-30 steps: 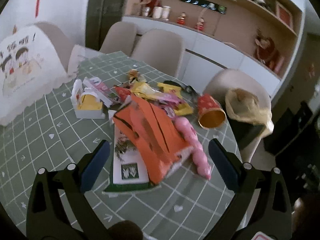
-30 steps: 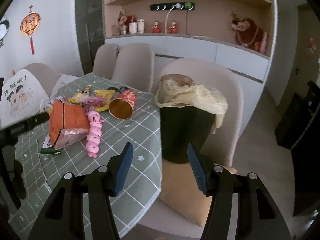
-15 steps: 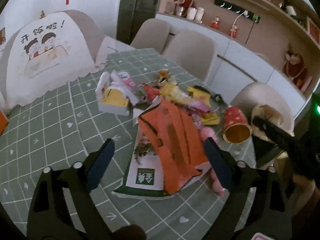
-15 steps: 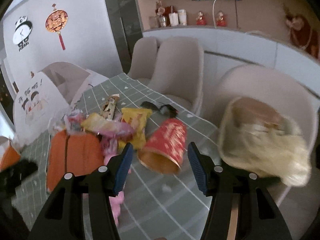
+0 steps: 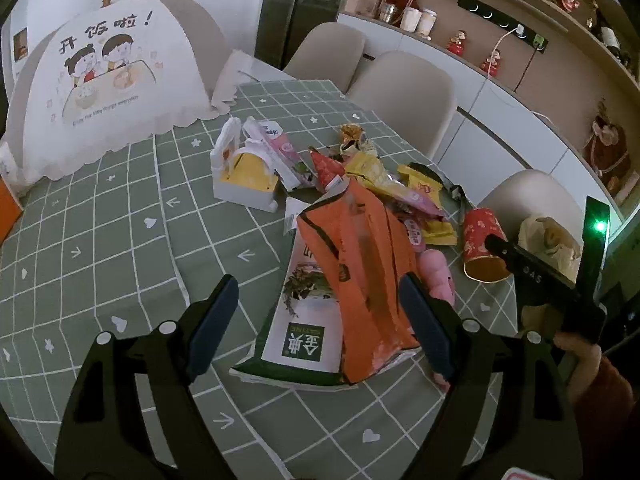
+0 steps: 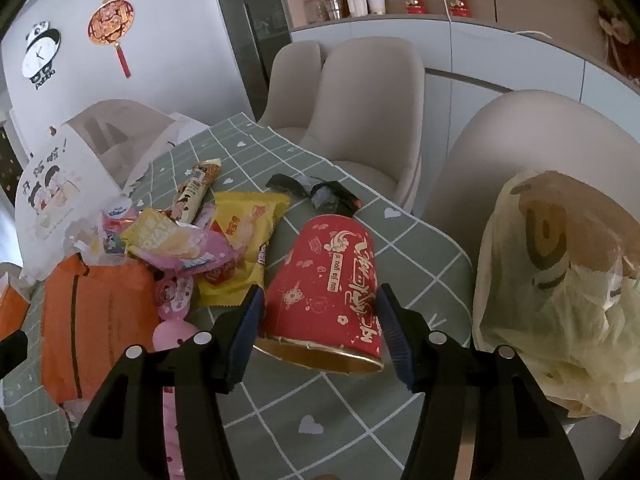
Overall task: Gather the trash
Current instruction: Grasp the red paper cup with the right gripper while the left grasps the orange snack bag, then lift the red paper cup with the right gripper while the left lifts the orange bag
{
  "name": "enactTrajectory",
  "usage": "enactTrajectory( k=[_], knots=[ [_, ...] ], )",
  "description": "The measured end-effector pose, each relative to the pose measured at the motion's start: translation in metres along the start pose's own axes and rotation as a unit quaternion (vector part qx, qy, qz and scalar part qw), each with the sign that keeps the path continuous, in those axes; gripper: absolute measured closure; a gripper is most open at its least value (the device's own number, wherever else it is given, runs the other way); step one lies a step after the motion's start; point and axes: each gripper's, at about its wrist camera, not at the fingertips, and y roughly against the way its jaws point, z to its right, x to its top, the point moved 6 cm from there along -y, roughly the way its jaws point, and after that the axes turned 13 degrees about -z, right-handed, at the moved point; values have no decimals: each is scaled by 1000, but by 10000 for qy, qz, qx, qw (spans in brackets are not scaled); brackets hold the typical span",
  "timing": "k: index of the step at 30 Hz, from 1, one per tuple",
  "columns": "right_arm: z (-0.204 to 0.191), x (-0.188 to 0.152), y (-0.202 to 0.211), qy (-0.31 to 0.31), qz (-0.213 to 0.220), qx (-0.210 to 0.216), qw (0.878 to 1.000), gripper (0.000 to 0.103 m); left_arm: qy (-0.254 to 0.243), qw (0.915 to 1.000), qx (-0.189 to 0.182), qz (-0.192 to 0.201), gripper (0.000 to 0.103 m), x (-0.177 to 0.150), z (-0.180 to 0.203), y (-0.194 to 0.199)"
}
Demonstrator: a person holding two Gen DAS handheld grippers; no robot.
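Entry: your right gripper (image 6: 320, 330) swung from bin to red cup (image 6: 324, 296), jaws open astride it, not yet gripping; your left gripper (image 5: 316, 324) was narrowing over the orange packet (image 5: 360, 276).

Left wrist view: the green-and-white packet (image 5: 298, 332) lies largely under the orange bag (image 5: 362, 276), so most of its print is covered. The pink toy (image 5: 438, 274) shows only as a lobe between the orange bag and a claw finger (image 5: 426, 330). The orange item (image 5: 8, 210) at the left edge is cut off. The right claw (image 5: 494, 246) shows one finger only, so its gap cannot be judged here.

Right wrist view: the red paper cup (image 6: 332, 292) hides the surface (image 6: 320, 400) behind it; whether the pads touch the cup cannot be told. The yellow bag (image 6: 560, 280) is cut by the right edge. Shelf figurines (image 6: 416, 0) are too small to identify.
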Motion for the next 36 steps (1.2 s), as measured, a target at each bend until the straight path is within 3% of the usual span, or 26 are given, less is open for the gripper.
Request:
enactTrajectory(
  k=[5,9,15,17,19,22,25,36],
  knots=[
    [-3,3,4,-18,-46,17,10000,49,65,9999,-33,-89,25,0,-3,-6],
    [-3,3,17,26,170,-390,9991,49,96,9998,-141,-118,25,3,-4,-10],
    [-3,-1,22,-16,187,7,9998,49,161,9994,-283,-138,26,22,6,-32],
    [-5,-1,29,59,299,80,9995,49,115,9995,-207,-218,38,29,10,-44],
    [-3,-1,37,44,372,96,9993,49,38,9989,-184,-425,64,32,14,-57],
    [-1,2,40,20,385,120,9992,48,2,9989,-316,-340,76,34,14,-53],
    [-2,8,32,44,321,-16,9995,48,16,9983,-533,-228,83,37,13,-37],
    [-15,-2,-5,41,121,-157,9998,45,-184,9979,-609,98,84,37,1,16]
  ],
)
